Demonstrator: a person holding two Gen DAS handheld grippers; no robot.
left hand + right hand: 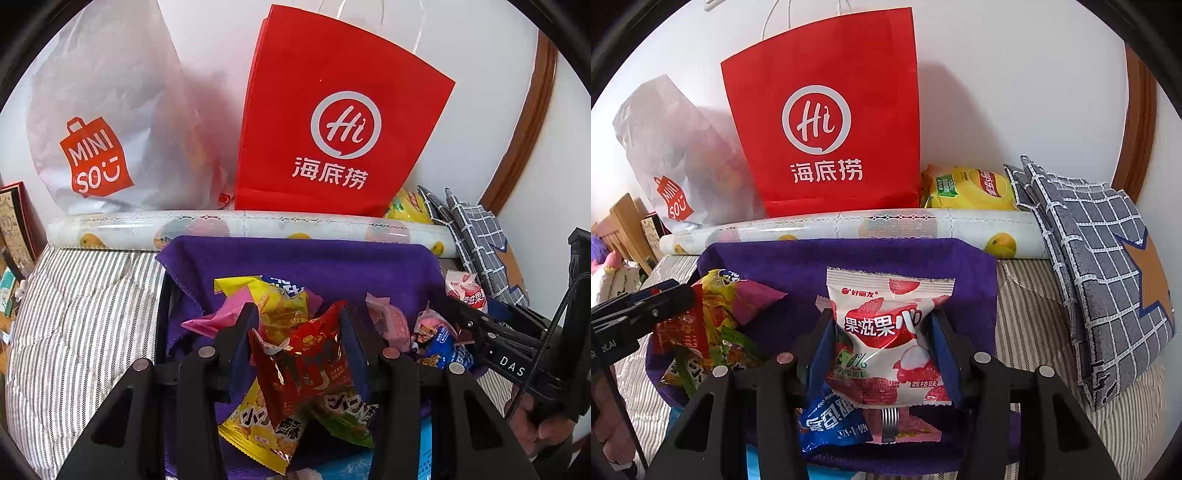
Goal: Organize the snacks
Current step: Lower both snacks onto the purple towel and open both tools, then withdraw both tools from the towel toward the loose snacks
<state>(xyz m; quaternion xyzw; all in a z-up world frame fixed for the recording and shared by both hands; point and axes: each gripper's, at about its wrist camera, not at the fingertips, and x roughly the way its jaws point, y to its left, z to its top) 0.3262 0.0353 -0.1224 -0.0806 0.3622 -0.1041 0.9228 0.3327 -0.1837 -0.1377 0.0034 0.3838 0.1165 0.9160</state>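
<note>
My left gripper (298,312) is shut on a red foil snack packet (314,362), held above a pile of snacks (273,302) on a purple cloth (295,258). In the right wrist view, my right gripper (881,315) is shut on a white-and-pink fruit jelly packet (886,332) over the same purple cloth (849,258). Each gripper shows in the other's view. The right gripper (458,314) comes in from the right with its white packet (463,291). The left gripper (665,301) comes in from the left with the red packet (683,336). A blue packet (831,421) lies under the right gripper.
Against the wall stand a red paper bag (332,122) and a white plastic bag (107,122). A roll of patterned paper (240,225) lies behind the cloth. A yellow chips bag (971,188) and grey checked fabric (1100,258) sit at the right. Striped bedding (81,314) lies on the left.
</note>
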